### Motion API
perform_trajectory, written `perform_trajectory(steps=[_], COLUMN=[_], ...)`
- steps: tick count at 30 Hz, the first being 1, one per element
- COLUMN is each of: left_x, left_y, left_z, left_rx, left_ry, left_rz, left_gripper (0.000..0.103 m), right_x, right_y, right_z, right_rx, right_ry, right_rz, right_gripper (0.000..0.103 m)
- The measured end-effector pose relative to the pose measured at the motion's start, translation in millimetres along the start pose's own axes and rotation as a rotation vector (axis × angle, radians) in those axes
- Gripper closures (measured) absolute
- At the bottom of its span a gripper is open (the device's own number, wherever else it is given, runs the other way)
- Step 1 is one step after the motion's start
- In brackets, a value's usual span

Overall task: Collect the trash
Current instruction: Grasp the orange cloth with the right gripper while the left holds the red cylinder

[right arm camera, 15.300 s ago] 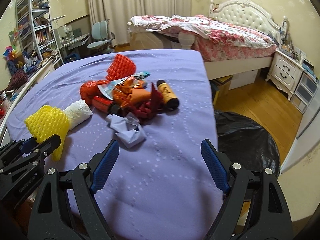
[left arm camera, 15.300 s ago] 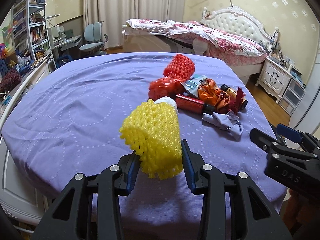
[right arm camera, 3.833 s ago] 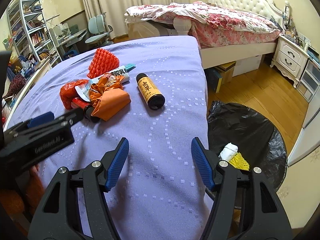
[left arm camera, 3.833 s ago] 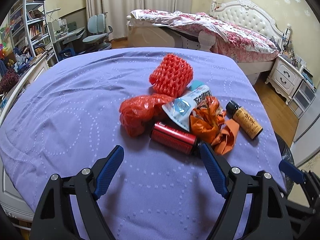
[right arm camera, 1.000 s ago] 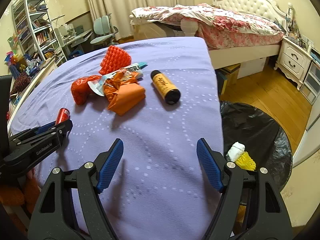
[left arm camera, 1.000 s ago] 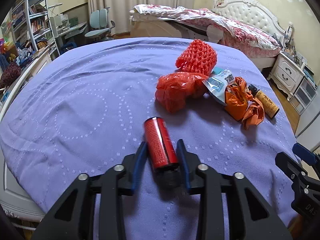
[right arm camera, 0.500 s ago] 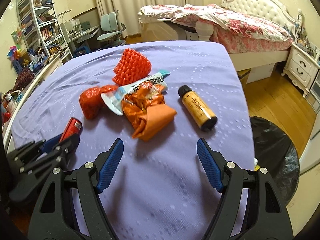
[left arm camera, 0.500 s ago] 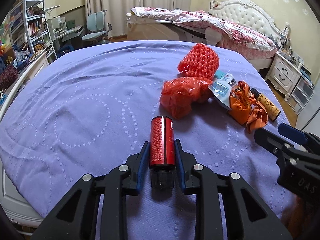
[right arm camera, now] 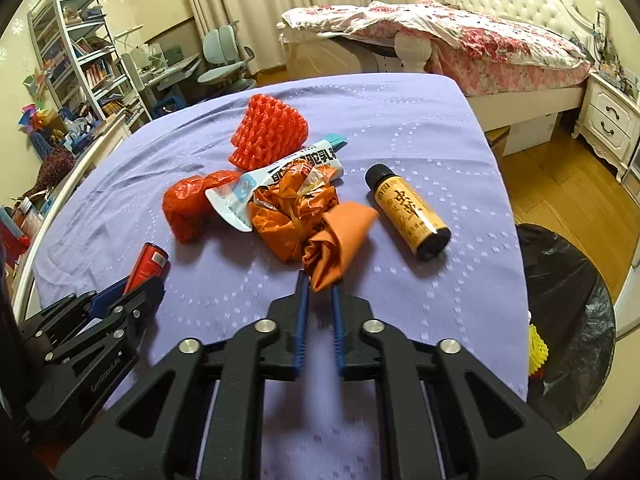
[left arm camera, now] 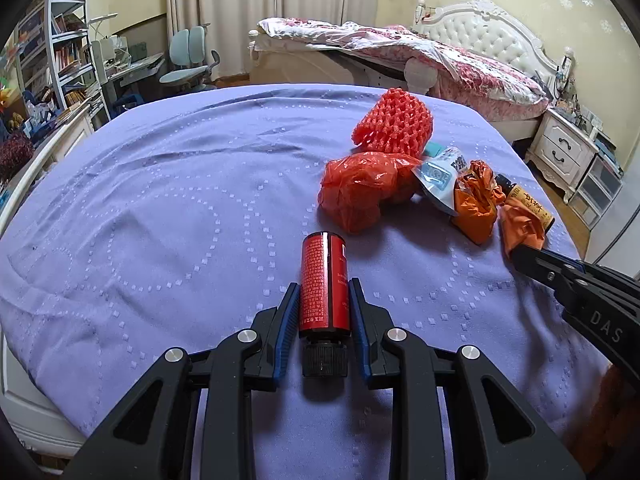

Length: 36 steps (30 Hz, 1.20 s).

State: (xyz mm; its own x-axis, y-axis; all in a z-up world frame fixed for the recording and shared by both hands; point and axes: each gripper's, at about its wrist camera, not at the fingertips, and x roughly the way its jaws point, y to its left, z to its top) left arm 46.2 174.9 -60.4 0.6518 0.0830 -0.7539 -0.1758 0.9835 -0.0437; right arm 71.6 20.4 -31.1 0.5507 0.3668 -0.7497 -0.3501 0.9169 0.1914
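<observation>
The right gripper is sitting with its jaws drawn in close on the near tip of the orange wrapper, and that crumpled plastic is stretching away from it toward the far left, its long axis running roughly along the line of the fingers, so the right hand is plainly the nearer one to it. The black trash bag is lying open on the floor to the right of this gripper, off the right edge of the bed, which I judge to be the relation that matters for the coming carry. The left gripper is clamping a red bottle between narrowly parted pads, the bottle pointing straight away along the fingers with its black cap nearest the camera and its body hanging just over the cover. Farther out, the brown bottle is lying just right of the orange wrapper, pointing near-right to far-left; the white pouch, the red bag and the red foam net are clustering to the far left of it. Everything is resting on the purple bedcover, which is lying fairly smooth with a dotted ring pattern. Beyond it a second bed with a pink floral quilt, a white nightstand, a desk chair and bookshelves are filling the room.
</observation>
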Motion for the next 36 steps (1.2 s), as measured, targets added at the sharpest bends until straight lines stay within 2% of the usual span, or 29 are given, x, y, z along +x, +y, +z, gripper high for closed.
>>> perform_trajectory(steps=[10,12,14,16,25,27,28,36], left_x=[-6.9,-6.4,-6.1,-4.3,5.0,5.3,4.8,0.1], left_y=[0.9,0.0,-0.4,0.9,3.6,4.5,4.7,5.7], left_z=[-2.1,-1.0,-0.6,0.5,3.5,3.1,2.3,-0.9], left_rx=[-0.008,0.0,0.007,0.011,0.002,0.002,0.002,-0.002], left_ry=[-0.008,-0.011,-0.016,-0.017,-0.007,-0.01,-0.011,-0.014], left_rz=[0.0,0.007,0.014,0.014,0.014,0.015,0.015,0.006], left_gripper=[0.076,0.076,0.076,0.076,0.076,0.076,0.076,0.076], right_x=[-18.5,-16.5,-15.7,-12.1,7.7,11.0,12.5,-3.8], right_y=[-6.4,-7.8,-8.0,-4.5,-0.7,0.4,0.6,-6.1], right_z=[-12.0,-11.1,-9.2,-6.0,12.2,12.3,11.4,2.3], right_rx=[-0.004,0.01,0.019,0.006,0.01,0.002,-0.002,0.014], right_ry=[-0.011,-0.004,-0.011,-0.02,-0.026,-0.013,-0.005,-0.035], right_rz=[0.015,0.024,0.028,0.016,-0.006,-0.002,0.0,0.013], right_gripper=[0.093,0.083,0.065,0.059,0.06,0.071,0.084,0.088])
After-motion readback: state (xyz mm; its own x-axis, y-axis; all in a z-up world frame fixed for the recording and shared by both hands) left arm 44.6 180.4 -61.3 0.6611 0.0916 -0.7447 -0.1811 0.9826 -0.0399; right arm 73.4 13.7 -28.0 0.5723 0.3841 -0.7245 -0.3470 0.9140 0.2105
